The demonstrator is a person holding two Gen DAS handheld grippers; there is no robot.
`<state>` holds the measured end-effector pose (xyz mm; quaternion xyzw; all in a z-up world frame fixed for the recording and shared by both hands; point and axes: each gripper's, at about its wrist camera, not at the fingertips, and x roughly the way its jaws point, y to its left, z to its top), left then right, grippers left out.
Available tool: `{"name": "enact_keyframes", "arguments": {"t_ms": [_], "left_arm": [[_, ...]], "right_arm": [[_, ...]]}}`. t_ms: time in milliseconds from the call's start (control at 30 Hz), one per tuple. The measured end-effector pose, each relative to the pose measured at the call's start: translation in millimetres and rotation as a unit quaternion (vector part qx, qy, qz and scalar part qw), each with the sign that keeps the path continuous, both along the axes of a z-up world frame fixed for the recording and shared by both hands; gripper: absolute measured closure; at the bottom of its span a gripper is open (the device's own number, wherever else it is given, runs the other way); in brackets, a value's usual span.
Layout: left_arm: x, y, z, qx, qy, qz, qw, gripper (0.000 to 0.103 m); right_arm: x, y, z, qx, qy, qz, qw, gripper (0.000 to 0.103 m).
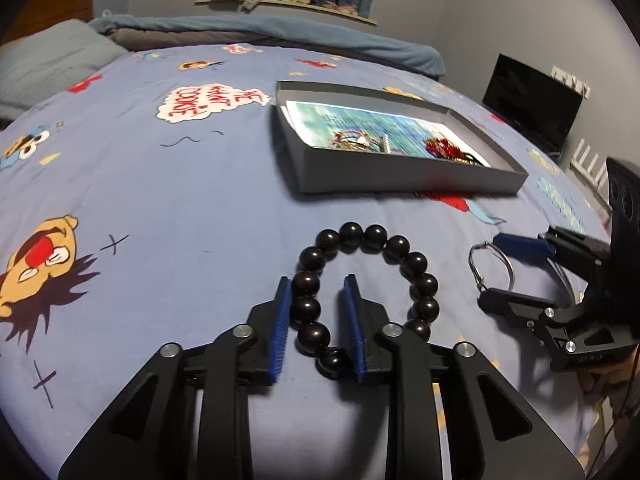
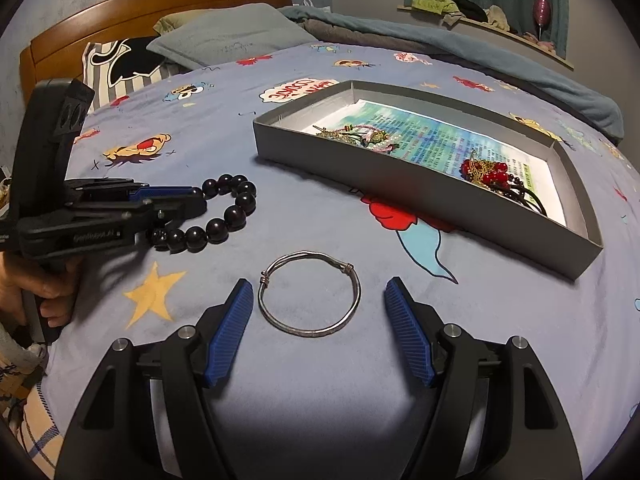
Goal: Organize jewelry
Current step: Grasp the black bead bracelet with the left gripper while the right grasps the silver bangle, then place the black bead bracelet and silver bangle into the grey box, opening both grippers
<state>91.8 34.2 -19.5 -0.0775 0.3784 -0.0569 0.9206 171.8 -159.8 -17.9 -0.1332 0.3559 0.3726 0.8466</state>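
A black bead bracelet (image 1: 352, 232) lies on the blue cartoon bedsheet. My left gripper (image 1: 317, 280) straddles its left side: the beads lie against the left pad with a gap to the right pad, so it is open. A thin silver bangle (image 2: 310, 294) lies flat between the wide-open fingers of my right gripper (image 2: 319, 284), touching neither pad. Each gripper also shows in the other view: the right gripper (image 1: 489, 270) around the bangle (image 1: 492, 266), the left gripper (image 2: 198, 198) on the bead bracelet (image 2: 236, 208). Behind them lies a shallow grey box (image 2: 360, 176).
The grey box (image 1: 400, 180) has a printed paper liner and holds a red bead piece (image 2: 486, 170) and a green-pink tangle (image 2: 360, 138). Pillows (image 2: 224, 36) and a wooden headboard lie at the far end. A hand (image 2: 48, 292) holds the left gripper's handle.
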Motion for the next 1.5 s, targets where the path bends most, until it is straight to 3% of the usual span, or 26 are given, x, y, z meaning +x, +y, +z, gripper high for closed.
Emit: {"name": "enact_keyframes", "arguments": {"t_ms": [267,400,467,567,733,1067,1500], "left_arm": [[7,1,-6,-0.002,0.015,0.004,0.9999,0.072],[9,-1,-6,0.004,0.015,0.004,0.9999,0.073],[8,-3,-6,0.009,0.012,0.004,0.9999,0.075],[6,-5,-4,0.013,0.005,-0.001,0.9999,0.088],[-1,-11,5,0.021,-0.021,-0.005,0.9996,0.088],[-5,-18,47,-0.022,-0.074,-0.024,0.9967,0.088],[13,-43,99,-0.016,-0.119,-0.058,0.9911,0.088]], "right_arm": [[3,8,-2,-0.009,-0.006,-0.003,1.0,0.036],[2,9,-3,-0.01,-0.01,-0.001,1.0,0.048],[2,8,-2,-0.006,-0.01,-0.001,1.0,0.052],[2,5,-2,0.001,-0.009,-0.001,1.0,0.053],[0,1,2,0.015,-0.014,-0.004,1.0,0.053],[5,-20,22,0.07,-0.018,-0.023,0.997,0.053],[33,-38,58,0.099,-0.048,-0.05,0.993,0.053]]}}
